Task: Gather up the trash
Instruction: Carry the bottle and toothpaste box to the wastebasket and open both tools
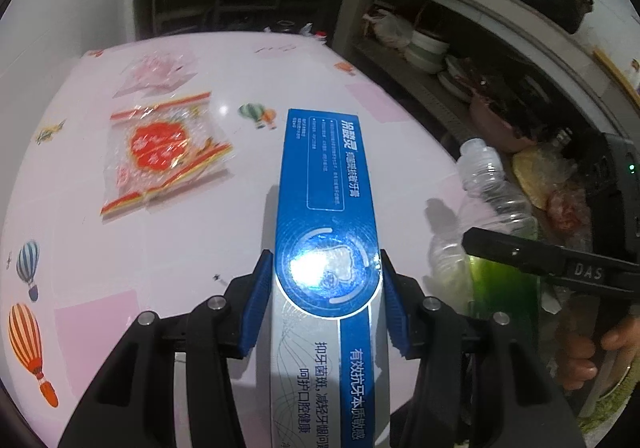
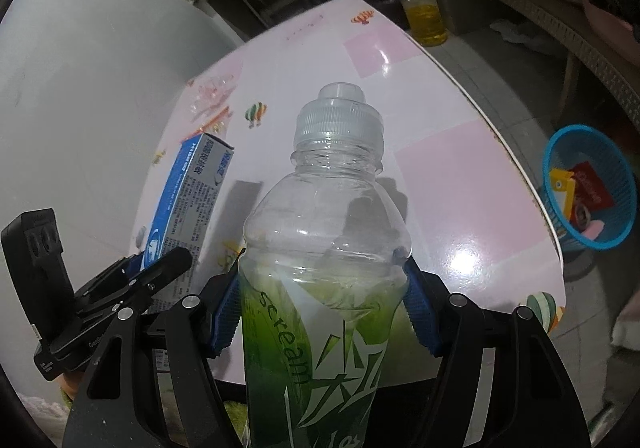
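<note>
My left gripper [image 1: 326,300] is shut on a blue and silver toothpaste box [image 1: 328,184] and holds it above the pink table [image 1: 160,232]. The box also shows in the right wrist view [image 2: 188,200]. My right gripper [image 2: 322,308] is shut on an empty clear plastic bottle [image 2: 328,216] with a green label; the bottle also shows at the right of the left wrist view [image 1: 486,184]. A red and clear plastic wrapper [image 1: 164,152] lies on the table at the far left, with a clear pinkish wrapper [image 1: 154,74] behind it.
A blue plastic basket [image 2: 590,188] holding some trash stands on the floor right of the table. A bottle of yellow oil [image 2: 424,14] stands on the floor beyond the table's far edge. Shelves with bowls and pots [image 1: 428,48] run along the right.
</note>
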Available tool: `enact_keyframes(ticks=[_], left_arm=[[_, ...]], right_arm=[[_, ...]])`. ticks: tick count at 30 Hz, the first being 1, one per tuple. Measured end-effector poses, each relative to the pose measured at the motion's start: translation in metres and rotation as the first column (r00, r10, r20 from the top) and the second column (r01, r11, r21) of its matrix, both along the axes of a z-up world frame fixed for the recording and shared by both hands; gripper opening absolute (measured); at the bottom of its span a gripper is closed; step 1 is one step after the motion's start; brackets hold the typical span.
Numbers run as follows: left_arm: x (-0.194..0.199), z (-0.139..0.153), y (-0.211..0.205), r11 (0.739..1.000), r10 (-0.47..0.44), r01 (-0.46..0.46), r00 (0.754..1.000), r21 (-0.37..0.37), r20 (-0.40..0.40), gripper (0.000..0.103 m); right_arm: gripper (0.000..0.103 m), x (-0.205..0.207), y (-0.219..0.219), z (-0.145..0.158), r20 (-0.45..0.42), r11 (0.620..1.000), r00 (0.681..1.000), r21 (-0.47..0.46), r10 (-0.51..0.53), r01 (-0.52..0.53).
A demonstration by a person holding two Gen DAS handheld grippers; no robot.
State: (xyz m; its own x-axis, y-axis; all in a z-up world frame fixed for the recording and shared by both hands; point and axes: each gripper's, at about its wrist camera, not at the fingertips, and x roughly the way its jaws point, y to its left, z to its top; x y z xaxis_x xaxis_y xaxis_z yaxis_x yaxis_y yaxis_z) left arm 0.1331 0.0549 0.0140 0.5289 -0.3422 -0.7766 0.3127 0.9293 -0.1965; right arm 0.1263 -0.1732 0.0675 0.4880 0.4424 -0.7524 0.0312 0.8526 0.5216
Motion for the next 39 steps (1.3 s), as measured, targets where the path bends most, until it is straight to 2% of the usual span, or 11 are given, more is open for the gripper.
enact_keyframes(ticks=[5, 9, 13, 15, 19, 23, 28, 31, 33, 37, 39], left_arm=[[0.006, 0.016, -0.023, 0.996, -0.075, 0.075, 0.997, -0.042, 0.004, 0.049], [0.019, 0.028, -0.057, 0.98, -0.168, 0.165, 0.986, -0.107, -0.021, 0.049], [0.035, 0.037, -0.113, 0.949, -0.283, 0.27, 0.957, -0.16, -0.065, 0.049], [0.041, 0.04, -0.145, 0.933, -0.334, 0.316, 0.939, -0.171, -0.085, 0.049], [0.056, 0.032, -0.225, 0.899, -0.431, 0.406, 0.888, -0.167, -0.16, 0.049], [0.076, 0.004, -0.307, 0.877, -0.481, 0.46, 0.828, -0.139, -0.288, 0.049], [0.101, -0.047, -0.389, 0.868, -0.466, 0.495, 0.779, -0.046, -0.42, 0.049], [0.116, -0.078, -0.426, 0.869, -0.432, 0.494, 0.751, -0.009, -0.5, 0.049], [0.125, -0.097, -0.446, 0.868, -0.414, 0.497, 0.74, 0.015, -0.53, 0.049], [0.141, -0.125, -0.479, 0.86, -0.387, 0.505, 0.741, 0.075, -0.548, 0.049], [0.153, -0.135, -0.495, 0.87, -0.362, 0.485, 0.747, 0.086, -0.557, 0.05]], right_arm=[[0.066, -0.01, -0.031, 0.01, 0.038, 0.996, 0.997, 0.064, -0.065, 0.063], [0.066, -0.031, -0.078, 0.023, 0.08, 0.981, 0.981, 0.098, -0.178, 0.17], [0.066, -0.063, -0.135, 0.027, 0.099, 0.942, 0.939, 0.105, -0.33, 0.32], [0.066, -0.081, -0.166, 0.021, 0.086, 0.908, 0.907, 0.12, -0.411, 0.4], [0.066, -0.113, -0.221, -0.009, 0.015, 0.824, 0.835, 0.17, -0.551, 0.541], [0.066, -0.125, -0.254, -0.054, -0.083, 0.758, 0.786, 0.22, -0.612, 0.614], [0.066, -0.108, -0.283, -0.114, -0.214, 0.694, 0.747, 0.278, -0.63, 0.664], [0.066, -0.091, -0.3, -0.152, -0.292, 0.639, 0.716, 0.326, -0.633, 0.697], [0.066, -0.078, -0.313, -0.178, -0.343, 0.595, 0.688, 0.345, -0.64, 0.726], [0.066, -0.046, -0.331, -0.211, -0.401, 0.549, 0.641, 0.329, -0.655, 0.768], [0.067, -0.029, -0.343, -0.226, -0.419, 0.523, 0.616, 0.326, -0.667, 0.788]])
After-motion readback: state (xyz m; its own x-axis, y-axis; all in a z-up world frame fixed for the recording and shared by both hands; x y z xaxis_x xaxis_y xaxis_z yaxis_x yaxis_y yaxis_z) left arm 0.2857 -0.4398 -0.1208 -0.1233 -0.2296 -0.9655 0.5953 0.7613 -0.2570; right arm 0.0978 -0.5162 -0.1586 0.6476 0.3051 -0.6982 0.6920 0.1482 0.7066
